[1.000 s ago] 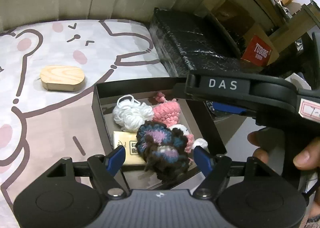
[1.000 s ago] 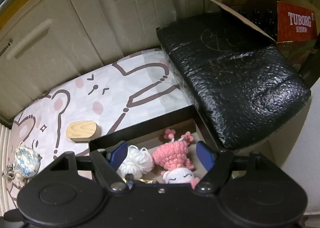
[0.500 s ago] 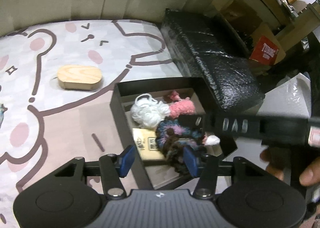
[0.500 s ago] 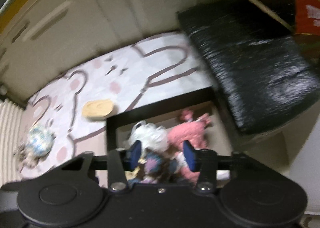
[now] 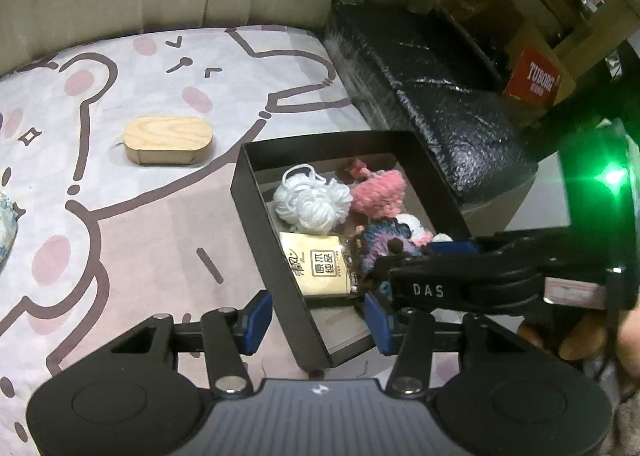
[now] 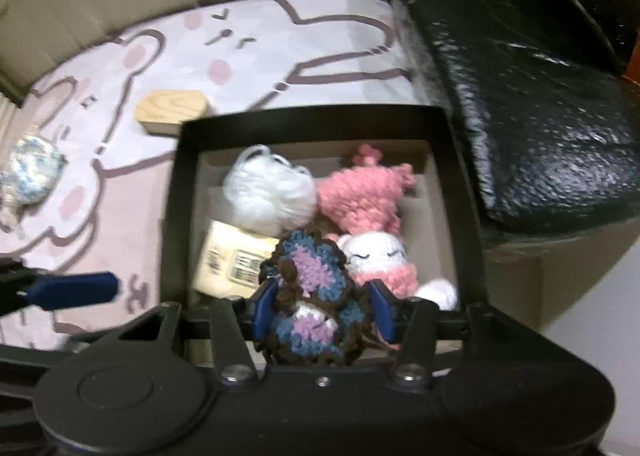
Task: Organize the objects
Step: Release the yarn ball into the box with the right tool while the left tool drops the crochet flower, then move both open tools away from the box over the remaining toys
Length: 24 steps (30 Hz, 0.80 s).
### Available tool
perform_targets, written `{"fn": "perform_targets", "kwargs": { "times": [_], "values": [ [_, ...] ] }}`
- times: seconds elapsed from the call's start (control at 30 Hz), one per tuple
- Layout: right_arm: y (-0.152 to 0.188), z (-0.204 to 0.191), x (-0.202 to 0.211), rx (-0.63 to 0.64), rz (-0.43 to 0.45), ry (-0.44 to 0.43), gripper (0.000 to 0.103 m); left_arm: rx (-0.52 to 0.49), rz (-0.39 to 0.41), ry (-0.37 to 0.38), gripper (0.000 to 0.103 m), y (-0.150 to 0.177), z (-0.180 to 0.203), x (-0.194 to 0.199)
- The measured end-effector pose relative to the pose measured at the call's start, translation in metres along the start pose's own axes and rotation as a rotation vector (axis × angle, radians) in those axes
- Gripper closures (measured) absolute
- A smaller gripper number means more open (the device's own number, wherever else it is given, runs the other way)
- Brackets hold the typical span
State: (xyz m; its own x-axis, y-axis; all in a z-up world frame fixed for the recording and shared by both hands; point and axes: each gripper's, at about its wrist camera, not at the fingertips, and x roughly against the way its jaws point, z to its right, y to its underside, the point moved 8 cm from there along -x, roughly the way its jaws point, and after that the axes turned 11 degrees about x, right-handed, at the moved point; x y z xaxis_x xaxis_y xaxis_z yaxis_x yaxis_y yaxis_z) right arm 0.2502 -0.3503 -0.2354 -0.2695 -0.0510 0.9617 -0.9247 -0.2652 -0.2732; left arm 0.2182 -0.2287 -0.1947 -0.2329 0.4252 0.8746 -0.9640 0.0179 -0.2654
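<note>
A black open box (image 5: 256,212) (image 6: 176,184) sits on the cartoon bed sheet. It holds a white yarn ball (image 5: 310,202) (image 6: 268,192), a pink and white crochet doll (image 5: 380,192) (image 6: 372,212) and a beige packet (image 5: 316,264) (image 6: 228,256). My right gripper (image 6: 324,310) is shut on a blue, purple and brown crochet piece (image 6: 312,296) over the box's near part; the piece also shows in the left wrist view (image 5: 380,246). My left gripper (image 5: 318,316) is open and empty over the box's near left wall.
A wooden oval block (image 5: 168,140) (image 6: 172,110) lies on the sheet left of the box. A blue-white crochet item (image 6: 32,172) lies at the far left. A black wrapped package (image 5: 432,96) (image 6: 532,96) borders the right. A red Tuborg carton (image 5: 538,78) stands behind it.
My left gripper let go of the crochet piece and drew back left. My right gripper came down over the box and closed on the piece.
</note>
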Motion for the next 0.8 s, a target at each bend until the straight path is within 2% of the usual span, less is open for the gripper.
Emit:
{"fn": "perform_targets", "kwargs": {
  "times": [0.13,0.33,0.53,0.8],
  "values": [
    [0.006,0.015,-0.008,-0.044,-0.026,0.037,0.051,0.012,0.008,-0.002,0.052,-0.002,-0.003,0.003],
    [0.007,0.017,-0.003,-0.079,-0.017,0.017,0.047,0.023,0.027,-0.009,0.052,-0.006,-0.006,0.008],
    [0.005,0.026,0.036,-0.151,0.088,0.015,0.039,0.016,0.06,-0.038,0.052,-0.011,-0.009,0.015],
    [0.004,0.035,0.08,-0.18,0.222,0.04,0.029,0.029,0.107,-0.07,0.051,-0.017,-0.015,0.029]
  ]
}}
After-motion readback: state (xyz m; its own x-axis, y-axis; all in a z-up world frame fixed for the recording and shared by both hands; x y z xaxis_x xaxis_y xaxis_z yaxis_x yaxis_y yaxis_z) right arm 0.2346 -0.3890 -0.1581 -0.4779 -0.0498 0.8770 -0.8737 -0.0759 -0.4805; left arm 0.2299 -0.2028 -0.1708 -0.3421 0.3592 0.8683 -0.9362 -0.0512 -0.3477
